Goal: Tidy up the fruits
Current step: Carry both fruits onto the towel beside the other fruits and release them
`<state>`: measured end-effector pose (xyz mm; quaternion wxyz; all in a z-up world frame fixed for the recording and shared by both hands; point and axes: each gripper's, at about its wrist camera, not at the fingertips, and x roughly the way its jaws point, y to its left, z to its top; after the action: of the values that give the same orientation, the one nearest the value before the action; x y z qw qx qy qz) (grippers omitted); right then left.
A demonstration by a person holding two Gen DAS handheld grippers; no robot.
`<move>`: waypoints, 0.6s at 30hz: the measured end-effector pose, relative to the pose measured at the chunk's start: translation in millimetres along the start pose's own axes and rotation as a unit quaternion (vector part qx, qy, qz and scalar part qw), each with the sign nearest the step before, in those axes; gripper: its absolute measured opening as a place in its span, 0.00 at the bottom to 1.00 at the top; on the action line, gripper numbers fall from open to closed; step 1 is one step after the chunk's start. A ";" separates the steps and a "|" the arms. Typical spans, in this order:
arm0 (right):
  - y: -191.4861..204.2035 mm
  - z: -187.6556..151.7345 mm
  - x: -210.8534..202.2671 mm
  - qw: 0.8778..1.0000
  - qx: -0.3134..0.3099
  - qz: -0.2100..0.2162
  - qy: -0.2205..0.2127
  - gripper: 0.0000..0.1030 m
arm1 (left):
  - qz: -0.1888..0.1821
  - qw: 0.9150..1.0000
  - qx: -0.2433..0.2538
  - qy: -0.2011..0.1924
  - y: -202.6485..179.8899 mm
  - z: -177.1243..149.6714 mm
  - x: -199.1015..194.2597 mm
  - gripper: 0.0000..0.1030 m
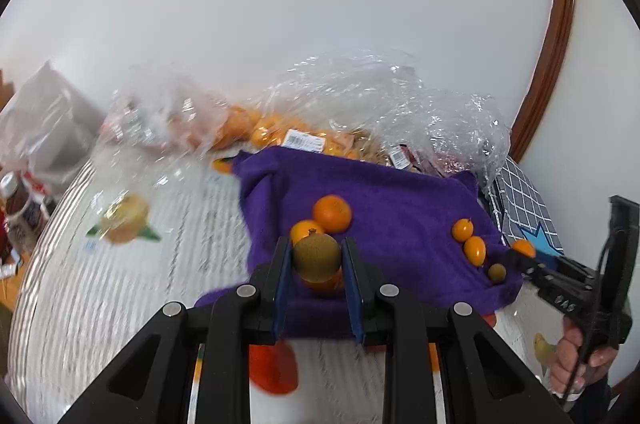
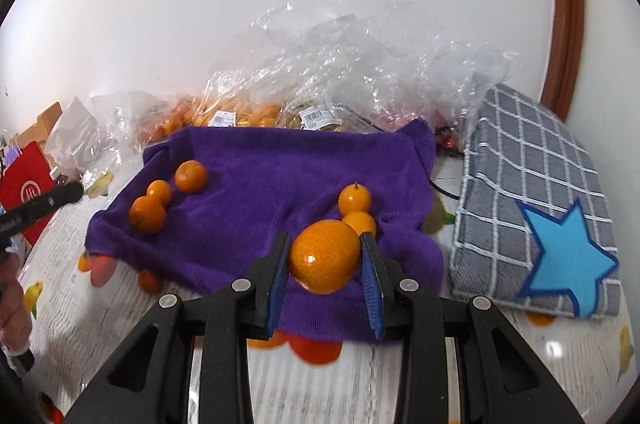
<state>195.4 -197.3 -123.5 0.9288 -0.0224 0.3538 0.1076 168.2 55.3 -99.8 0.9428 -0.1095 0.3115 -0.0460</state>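
We hold a fruit in each gripper above the purple towel [image 2: 256, 163], so we judge the step in hand to be the carry: both pieces are picked and not yet set into a group. The left gripper [image 1: 316, 258] has its jaws closed nearly all the way on a small brownish-green round fruit [image 1: 317, 256], dull and slightly rough-skinned, with a tiny stem nub on top. The right gripper [image 2: 325, 256] has its jaws drawn in on a kumquat [image 2: 325, 256], oval, glossy and finely pitted.

On the towel, the fruit lies in two clusters. Three small round mandarins [image 2: 191, 176] sit touching or just beside one another at the left. Two more kumquats [image 2: 354, 199] lie touching at the right, just beyond the held one, and the left view shows a second small greenish fruit [image 1: 497, 272] near the towel's edge.

The next move, as we judge it, calls for lowering each fruit beside its own kind and opening gently, since round fruit can roll on the rumpled plush cloth. Crinkled clear plastic bags [image 2: 328, 63] of fruit stand behind, and a grey checked cloth [image 2: 532, 175] with a blue star lies on the counter [image 2: 360, 384] to the right.
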 end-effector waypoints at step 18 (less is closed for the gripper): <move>-9.1 -11.3 54.7 0.997 0.021 0.027 0.063 0.33 | 0.017 0.994 0.029 0.100 -31.5 18.2 103.0 0.23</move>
<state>229.8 -197.5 -168.5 0.9018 -0.0002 0.4140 0.1235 261.1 11.9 -137.6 0.9104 -0.0718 0.4045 -0.0498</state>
